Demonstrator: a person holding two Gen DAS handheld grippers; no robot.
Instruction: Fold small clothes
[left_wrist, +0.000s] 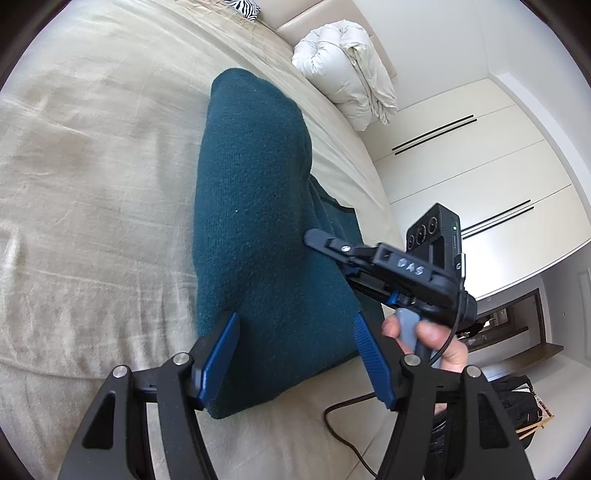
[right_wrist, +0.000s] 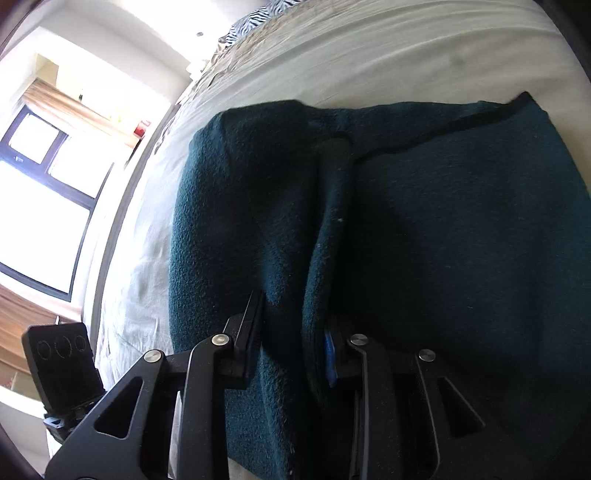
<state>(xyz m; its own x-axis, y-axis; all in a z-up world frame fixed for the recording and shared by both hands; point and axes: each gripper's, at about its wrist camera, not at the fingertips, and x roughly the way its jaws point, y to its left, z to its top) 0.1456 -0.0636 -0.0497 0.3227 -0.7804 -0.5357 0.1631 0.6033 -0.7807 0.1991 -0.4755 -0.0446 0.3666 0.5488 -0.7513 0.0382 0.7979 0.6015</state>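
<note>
Garment: one teal fleece (left_wrist: 251, 206), long axis running away from me along the bed (left_wrist: 92, 166).
Left tool (left_wrist: 295, 354): I see it spread over the near end.
Right tool (right_wrist: 291, 332): spread astride a fleece fold.

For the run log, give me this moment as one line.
left gripper: open over teal garment | right gripper: fingers astride fold | bed

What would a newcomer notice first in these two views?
The dark teal fleece garment, folded long on the beige bed cover, fills the middle of both views. The left hand-held gripper straddles its near end with blue pads apart, while the right hand-held gripper has a raised fold between its fingers. A white rolled duvet sits behind.
</note>
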